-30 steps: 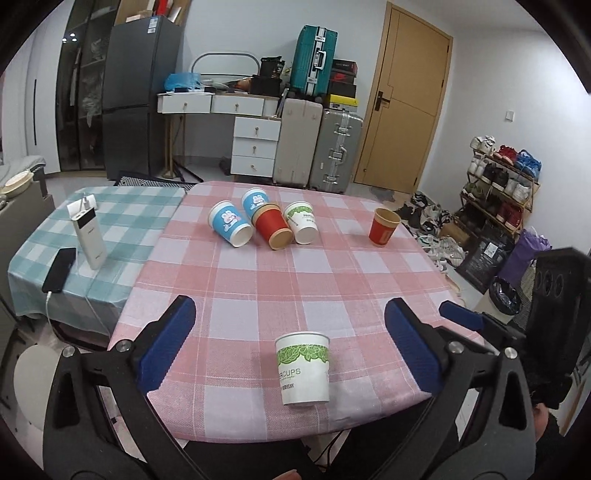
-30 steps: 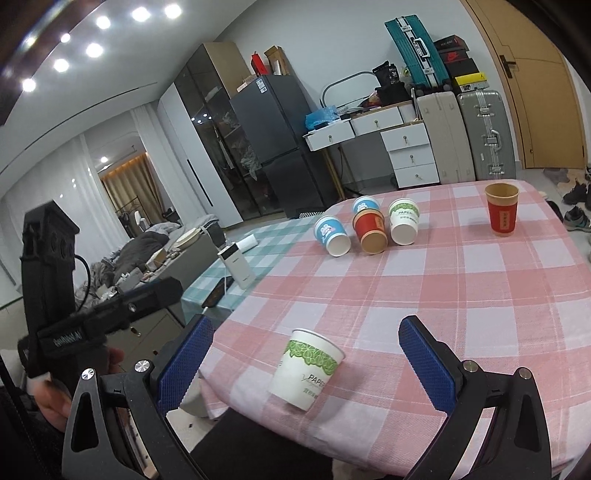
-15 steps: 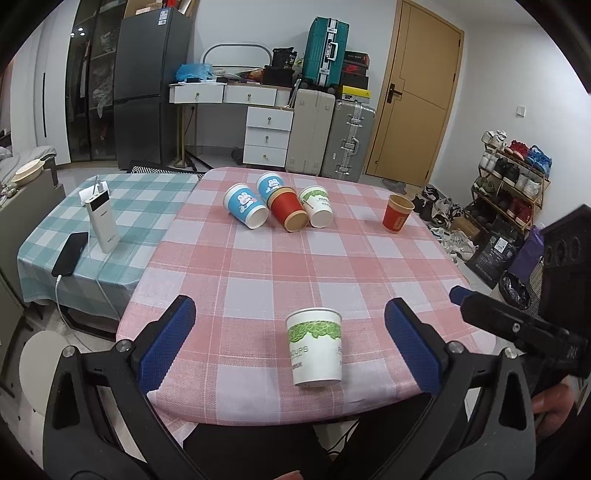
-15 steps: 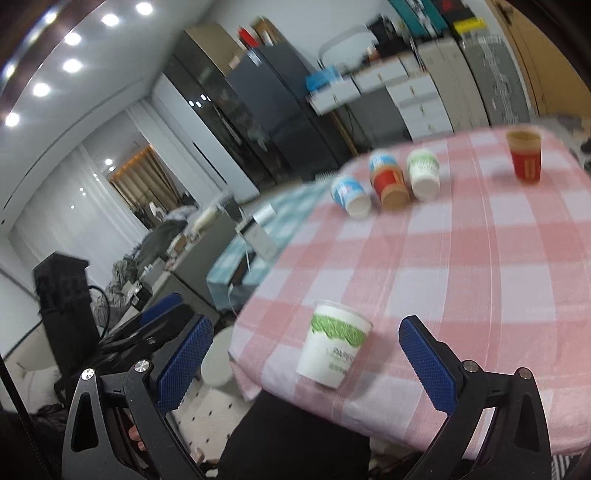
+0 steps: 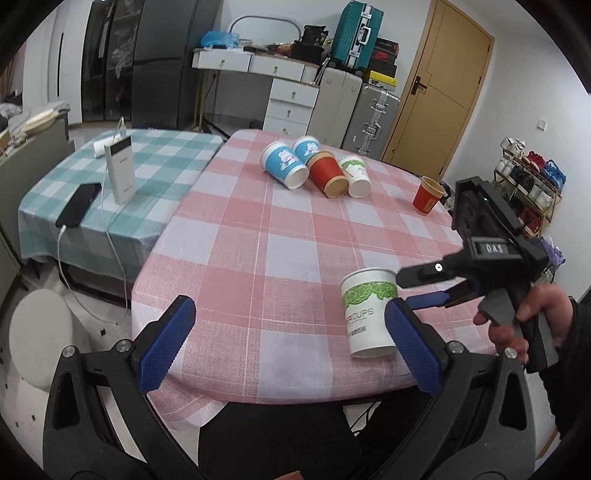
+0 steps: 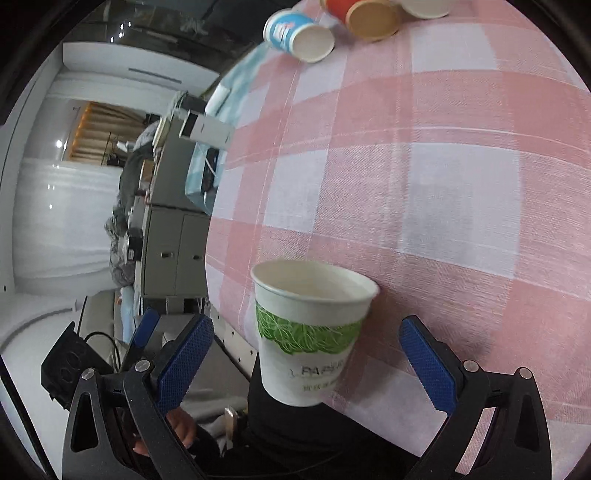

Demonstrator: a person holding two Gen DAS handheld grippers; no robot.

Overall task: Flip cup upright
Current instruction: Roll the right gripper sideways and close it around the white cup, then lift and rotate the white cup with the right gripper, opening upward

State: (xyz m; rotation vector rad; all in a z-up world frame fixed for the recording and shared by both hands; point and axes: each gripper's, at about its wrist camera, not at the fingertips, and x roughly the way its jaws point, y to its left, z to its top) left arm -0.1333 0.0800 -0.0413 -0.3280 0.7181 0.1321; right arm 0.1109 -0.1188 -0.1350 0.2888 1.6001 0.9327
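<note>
White-green cup [image 5: 369, 314] inverted, right tongs [image 6: 306, 354] spread around it

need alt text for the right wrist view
A white paper cup with a green band stands upright near the edge of a pink checked table, between the open right gripper. Tipped cups lie beyond.

Pink-and-white checked bench [image 5: 280, 236] has open cloth across its middle, between the near edge and far cup cluster. White paper cup with green leaf band [image 5: 369, 314] stands at near right edge, between the wide-apart pads of the right hand-held gripper [image 6: 306, 365]. Left hand-held gripper [image 5: 288, 343], jaws apart, sits just left of it. Four tipped paper cups [image 5: 317, 170] crowd the far side; red upright paper cup [image 5: 428, 195] blocks the far right.
</note>
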